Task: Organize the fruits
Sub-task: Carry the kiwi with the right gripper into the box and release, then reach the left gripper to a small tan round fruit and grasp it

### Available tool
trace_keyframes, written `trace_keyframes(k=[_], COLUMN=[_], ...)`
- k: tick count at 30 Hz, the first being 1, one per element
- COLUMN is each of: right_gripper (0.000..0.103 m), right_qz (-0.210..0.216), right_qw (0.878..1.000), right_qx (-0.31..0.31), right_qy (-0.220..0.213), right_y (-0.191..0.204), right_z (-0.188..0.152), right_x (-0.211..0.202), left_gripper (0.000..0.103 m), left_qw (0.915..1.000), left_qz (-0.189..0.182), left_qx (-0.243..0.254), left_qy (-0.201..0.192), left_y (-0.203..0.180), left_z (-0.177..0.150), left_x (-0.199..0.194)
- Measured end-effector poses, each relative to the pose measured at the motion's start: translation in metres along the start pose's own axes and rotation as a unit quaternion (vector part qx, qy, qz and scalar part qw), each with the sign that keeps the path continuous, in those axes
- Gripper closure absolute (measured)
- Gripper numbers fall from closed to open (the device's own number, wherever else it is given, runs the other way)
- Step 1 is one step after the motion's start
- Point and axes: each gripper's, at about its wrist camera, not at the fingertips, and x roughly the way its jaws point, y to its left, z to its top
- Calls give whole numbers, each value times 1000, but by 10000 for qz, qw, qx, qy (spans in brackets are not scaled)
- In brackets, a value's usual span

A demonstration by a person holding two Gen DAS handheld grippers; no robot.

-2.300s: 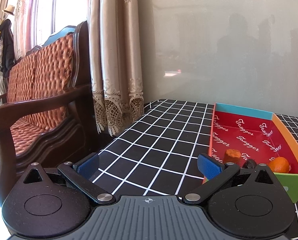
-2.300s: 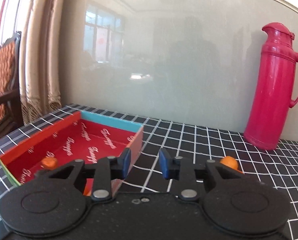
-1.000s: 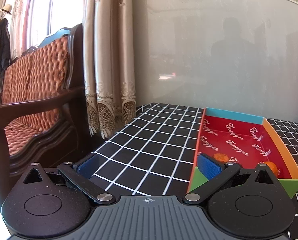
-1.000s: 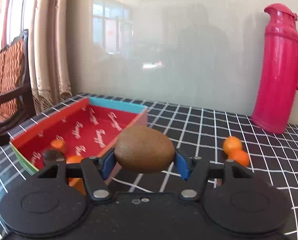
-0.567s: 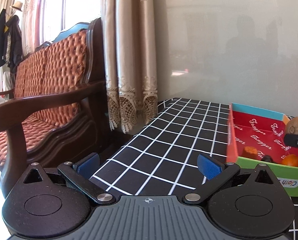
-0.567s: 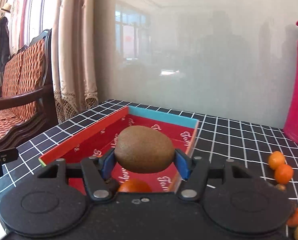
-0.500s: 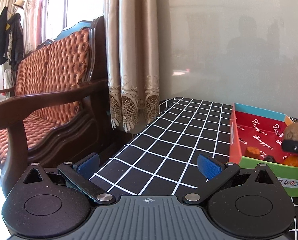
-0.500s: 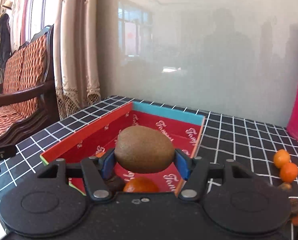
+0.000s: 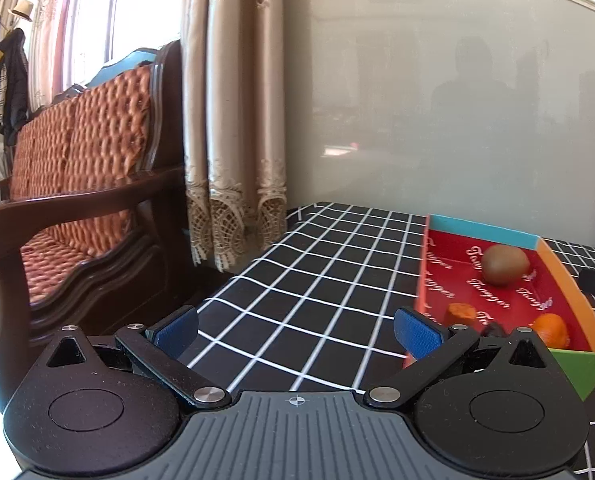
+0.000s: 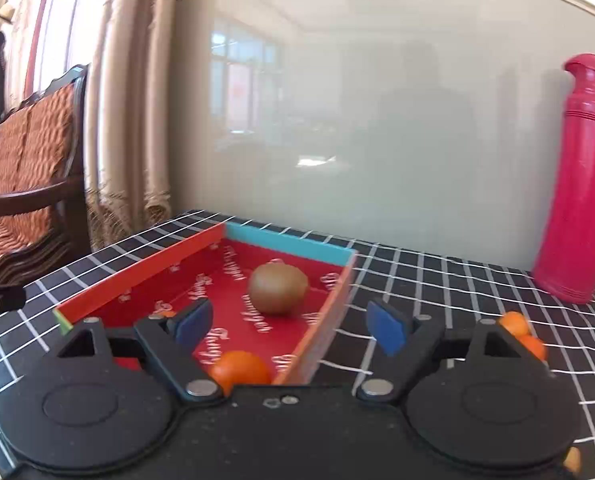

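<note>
A brown kiwi lies in the red cardboard tray near its far blue end; it also shows in the left wrist view. An orange lies at the tray's near end. In the left wrist view the tray also holds an orange, a small orange piece and a dark fruit. My right gripper is open and empty, just in front of the tray's right wall. My left gripper is open and empty over the checked tablecloth, left of the tray.
Two small oranges lie on the black-and-white checked tablecloth right of the tray. A red thermos stands at the back right. A wooden sofa and curtains are left of the table.
My right gripper opened and let go of the kiwi, which now lies in the tray. The right gripper pulled back a little. The left gripper shifted slightly.
</note>
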Motion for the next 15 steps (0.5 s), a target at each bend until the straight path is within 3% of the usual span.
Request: trace_keyframes(k=[2,9,15], right_gripper=[0,0,0], right_qz=[-442,-1279,-1811], right_qw=[9989,9880,9752], right_qx=[103,838,1271], right_qy=[-146,-218,-17], right_y=[-17,-96,-154], right_z=[2,-1,-6], right_x=[-7,-30,-51], left_gripper=[0,0,0], left_qw=[10000,9986,9927], left_qz=[-91,-408,-1012], left_qx=[-16,263,517], left_qy=[19,-217,-398], left_y=[-9,-56,-99], left_z=[2,5,5], left_x=[0,-12,-31])
